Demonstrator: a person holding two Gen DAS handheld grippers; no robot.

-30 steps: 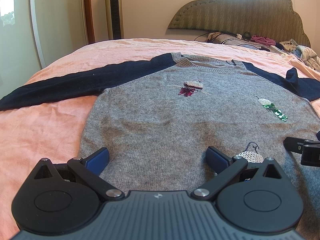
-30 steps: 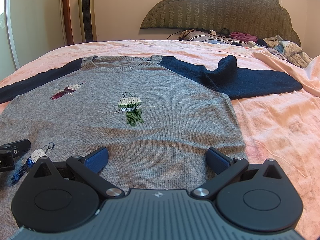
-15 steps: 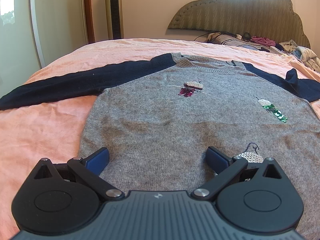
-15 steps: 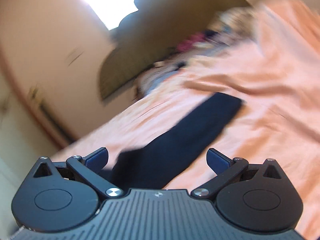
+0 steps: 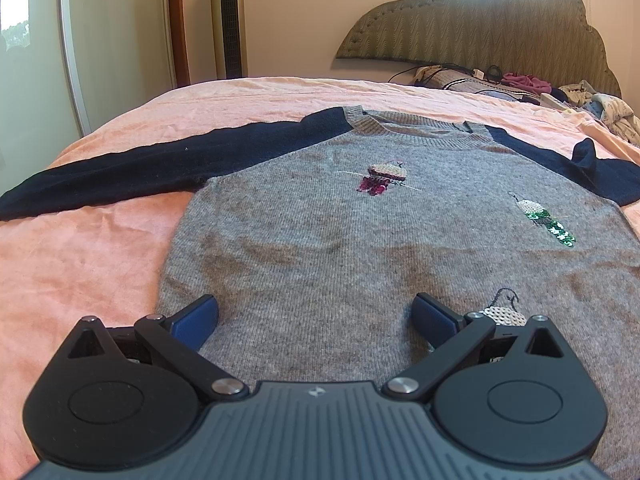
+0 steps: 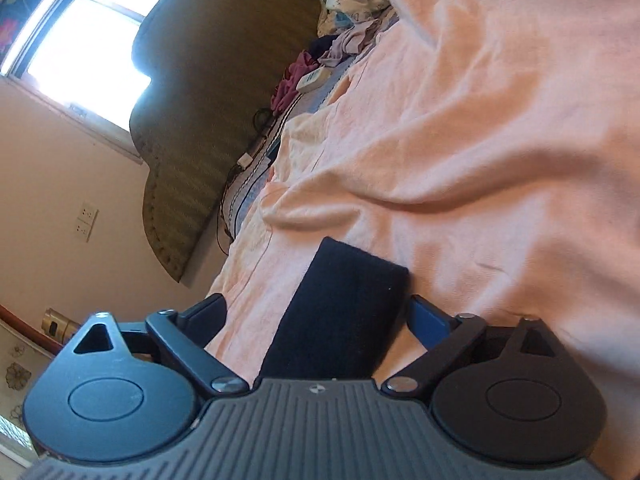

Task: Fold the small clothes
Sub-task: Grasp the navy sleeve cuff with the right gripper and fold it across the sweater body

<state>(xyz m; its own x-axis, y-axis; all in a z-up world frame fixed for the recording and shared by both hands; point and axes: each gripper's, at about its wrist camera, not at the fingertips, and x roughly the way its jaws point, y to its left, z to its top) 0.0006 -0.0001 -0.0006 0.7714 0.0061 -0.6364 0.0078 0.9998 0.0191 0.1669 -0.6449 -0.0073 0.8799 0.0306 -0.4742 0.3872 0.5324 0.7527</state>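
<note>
Sleeve cuff point(image 6: 344, 276) between closing tool point(image 6: 316, 316) — unpinched

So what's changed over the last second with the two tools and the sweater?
The right tool swung from the sweater's hem to the navy sleeve cuff, rolled sideways, its jaws now closing around it. The left tool stayed open over the grey sweater, which lies unmoved.

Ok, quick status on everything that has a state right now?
Sweater: flat on the bed, face up, unfolded.
Left navy sleeve: spread straight out.
Right navy sleeve: cuff between the right gripper's jaws.
Left gripper: open over the hem.
Right gripper: closing, not yet clamped.
</note>
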